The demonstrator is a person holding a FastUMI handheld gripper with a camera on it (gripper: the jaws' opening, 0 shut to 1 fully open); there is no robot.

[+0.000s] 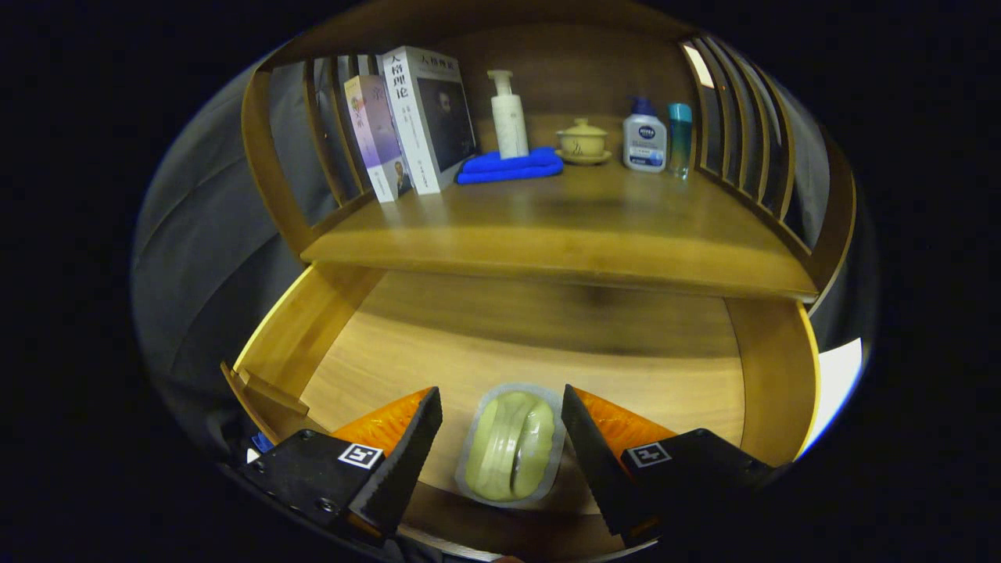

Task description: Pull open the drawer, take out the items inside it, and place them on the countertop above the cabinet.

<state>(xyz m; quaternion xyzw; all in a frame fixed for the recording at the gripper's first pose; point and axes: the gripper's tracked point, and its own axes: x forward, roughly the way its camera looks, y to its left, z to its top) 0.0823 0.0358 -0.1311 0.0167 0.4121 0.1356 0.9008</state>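
Drawer [328, 328] pulled open. Green pastry packet [512, 446] (clear wrapper) lies on its floor near the front edge. Gripper [500, 446] spread wide, fingers either side of packet, not touching. Countertop [563, 219] above the drawer.

A wooden cabinet [547, 227] stood with curved slatted sides [739, 117] and a plain wood back panel [571, 70]. Grey cloth [211, 234] hung beside it, and light fell warmly along the cabinet's edges
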